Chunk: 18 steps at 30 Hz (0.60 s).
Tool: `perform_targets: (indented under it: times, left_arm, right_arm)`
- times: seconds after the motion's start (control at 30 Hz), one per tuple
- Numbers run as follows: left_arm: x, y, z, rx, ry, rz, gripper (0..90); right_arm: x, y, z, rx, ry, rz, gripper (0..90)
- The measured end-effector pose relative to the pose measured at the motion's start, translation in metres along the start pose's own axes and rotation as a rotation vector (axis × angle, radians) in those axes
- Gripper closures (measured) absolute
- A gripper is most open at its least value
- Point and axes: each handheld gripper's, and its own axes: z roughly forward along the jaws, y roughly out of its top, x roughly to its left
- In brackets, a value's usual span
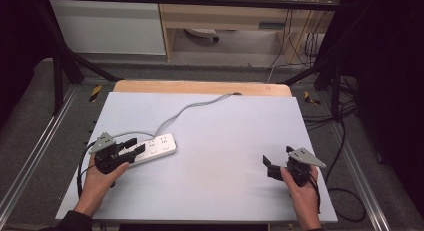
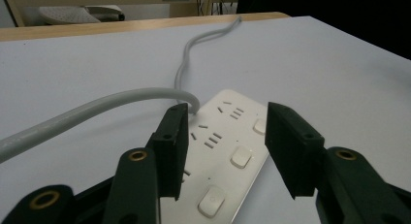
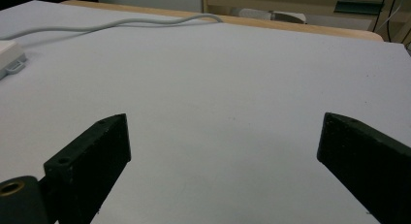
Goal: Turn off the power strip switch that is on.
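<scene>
A white power strip (image 1: 159,144) lies on the left half of the white table top (image 1: 225,136). Its grey cable (image 1: 190,109) snakes off to the table's far edge. My left gripper (image 1: 136,146) is open at the strip's near end. In the left gripper view, the power strip (image 2: 232,136) with its sockets and switches runs between and below the spread jaws of the left gripper (image 2: 225,132), and the cable (image 2: 97,110) curves past the left jaw. My right gripper (image 1: 277,159) rests open near the table's right front. The right gripper (image 3: 223,136) has bare table between its jaws, with the strip's end (image 3: 9,56) far to the left.
A wooden table edge (image 1: 200,87) shows beyond the white top. Black frame bars (image 1: 60,56) stand at the back corners. Loose cables (image 1: 345,191) lie on the floor to the right. A wooden cabinet (image 1: 225,16) stands behind the table.
</scene>
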Motion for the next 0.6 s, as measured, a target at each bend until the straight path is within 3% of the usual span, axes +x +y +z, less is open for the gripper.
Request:
perform_targets:
  times: [0.43, 0.6]
  left_arm:
    - [-0.009, 0.003, 0.002, -0.034, -0.032, 0.017, 19.2]
    - [-0.011, 0.005, 0.000, -0.056, -0.038, 0.017, 14.7]
  right_arm:
    - [0.000, 0.000, 0.000, 0.000, 0.000, -0.001, 5.3]
    - [0.000, 0.000, 0.000, 0.000, -0.001, -0.003, 5.2]
